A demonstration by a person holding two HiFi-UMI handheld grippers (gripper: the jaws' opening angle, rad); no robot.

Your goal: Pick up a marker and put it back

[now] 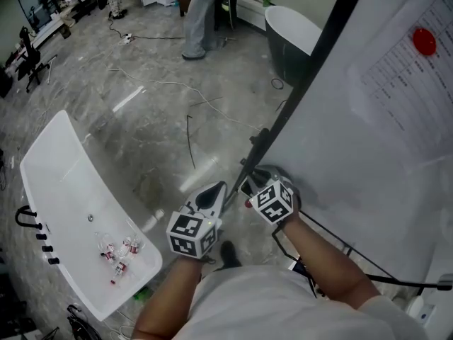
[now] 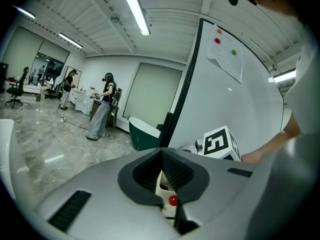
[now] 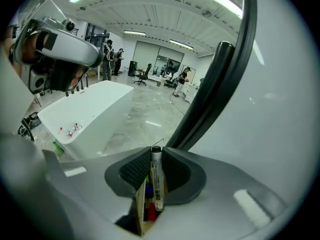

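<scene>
My right gripper (image 3: 156, 156) is shut on a marker (image 3: 157, 180) with a black cap that stands upright between the jaws. Just below it is a cream holder (image 3: 141, 211) with red, blue and green markers inside. In the head view the right gripper (image 1: 252, 187) is at the lower edge of the whiteboard (image 1: 382, 154). My left gripper (image 1: 211, 196) is close beside it on the left. In the left gripper view the left gripper (image 2: 161, 155) looks shut with nothing in it, and the cream holder (image 2: 167, 196) with a red marker end shows behind its jaws.
The whiteboard's black frame post (image 1: 304, 83) slants up from the grippers. A long white tub (image 1: 67, 204) with small items lies at the left, and a dark green tub (image 1: 290, 37) at the back. Cables cross the grey floor. A person (image 1: 198, 20) stands far off.
</scene>
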